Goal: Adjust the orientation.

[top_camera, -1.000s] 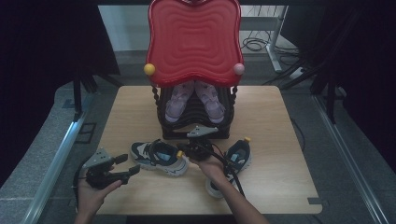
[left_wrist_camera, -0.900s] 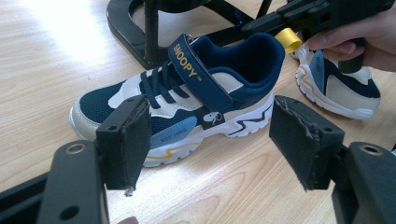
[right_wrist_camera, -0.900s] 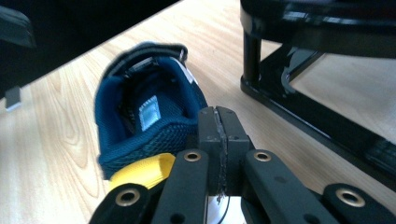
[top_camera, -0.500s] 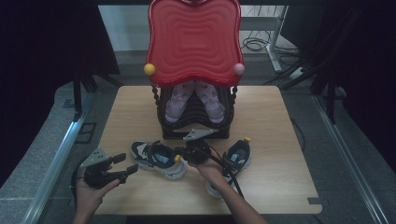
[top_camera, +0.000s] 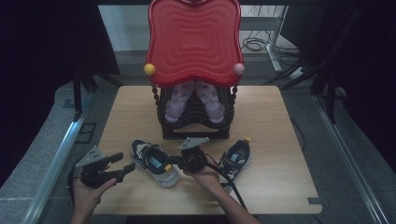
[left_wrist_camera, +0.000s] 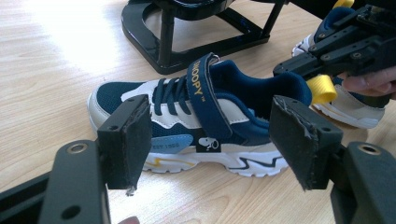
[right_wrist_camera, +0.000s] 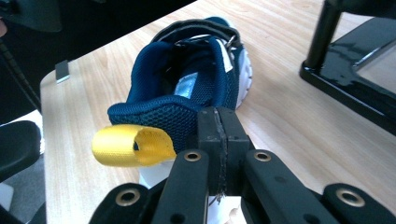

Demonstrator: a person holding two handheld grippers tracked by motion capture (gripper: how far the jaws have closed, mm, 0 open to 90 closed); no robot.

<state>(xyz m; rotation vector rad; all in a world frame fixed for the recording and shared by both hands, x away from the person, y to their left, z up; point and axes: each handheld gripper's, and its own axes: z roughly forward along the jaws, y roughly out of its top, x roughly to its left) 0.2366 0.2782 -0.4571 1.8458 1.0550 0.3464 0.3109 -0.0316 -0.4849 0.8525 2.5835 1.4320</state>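
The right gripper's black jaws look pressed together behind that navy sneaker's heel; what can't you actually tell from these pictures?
- Right gripper: right gripper view, jaws shut at the navy sneaker's heel; whether fabric is pinched is hidden by the jaws.
- Pink shoes on the black rack: high view, toes covered by the red wavy panel.
- Second navy sneaker: high view, partly behind the hand.
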